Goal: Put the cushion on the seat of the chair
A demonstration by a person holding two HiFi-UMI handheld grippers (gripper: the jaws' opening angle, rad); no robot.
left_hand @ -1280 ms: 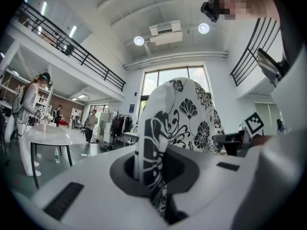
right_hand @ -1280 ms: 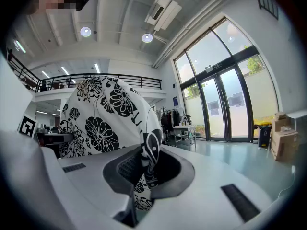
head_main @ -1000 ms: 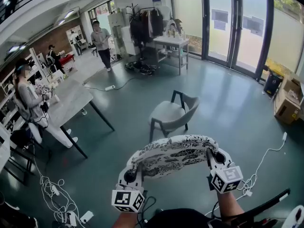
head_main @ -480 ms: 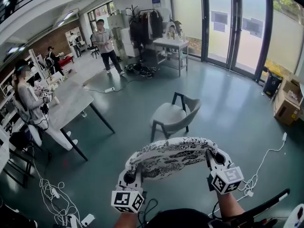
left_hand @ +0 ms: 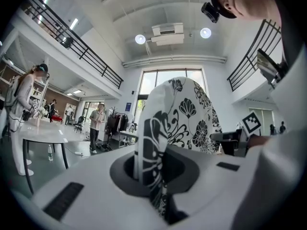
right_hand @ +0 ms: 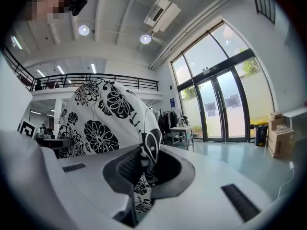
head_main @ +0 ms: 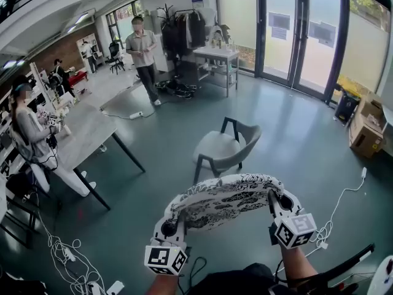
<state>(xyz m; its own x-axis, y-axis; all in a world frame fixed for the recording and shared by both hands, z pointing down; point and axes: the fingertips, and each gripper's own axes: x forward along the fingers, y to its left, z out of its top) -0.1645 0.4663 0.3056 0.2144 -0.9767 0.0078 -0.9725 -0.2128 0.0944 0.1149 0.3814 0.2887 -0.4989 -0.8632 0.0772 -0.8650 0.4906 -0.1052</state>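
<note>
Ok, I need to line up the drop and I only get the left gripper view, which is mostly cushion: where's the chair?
Observer: In the head view the chair stands on the floor straight beyond the cushion, with nothing on its seat.
Operator: Does the other gripper have its end?
Observer: Yes, the right gripper is shut on the cushion's edge, with the fabric pinched between its jaws.
Operator: Anything on the floor I should know about?
Observer: A white cable trails over the floor to the right of the cushion, off the line to the chair.
</note>
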